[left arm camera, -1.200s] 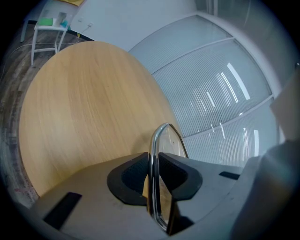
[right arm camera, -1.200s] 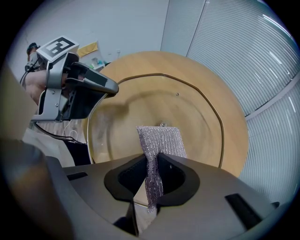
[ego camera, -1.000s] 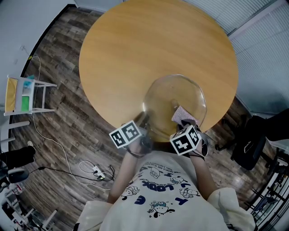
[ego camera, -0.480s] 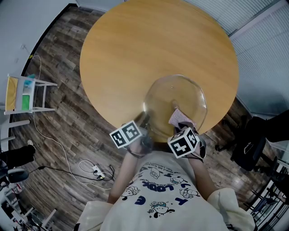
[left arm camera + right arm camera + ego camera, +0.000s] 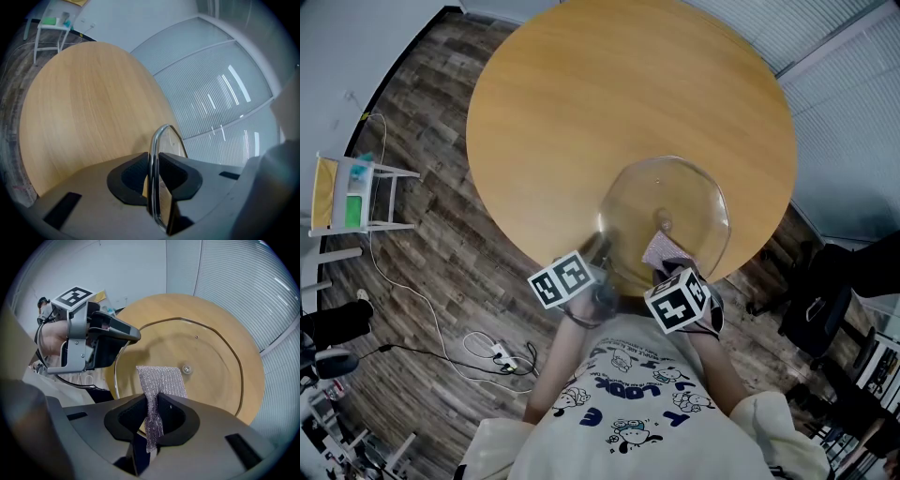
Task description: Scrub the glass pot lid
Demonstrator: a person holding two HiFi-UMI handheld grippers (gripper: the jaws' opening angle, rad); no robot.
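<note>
Currently scrubbing mid-stroke: the left gripper is clamping the rim of the glass pot lid at its 7 o'clock, with the lid sitting over the counter edge at 5 o'clock. The right gripper is pinching a mesh scrub pad and dragging it near the centre screw; it is probably touching glass, hard to confirm. The next stroke is calling for firm pressure across unscrubbed glass while the left braces. Versus a second ago, the pad and right gripper are sitting further toward 7 o'clock; the lid and left gripper are staying put.
</note>
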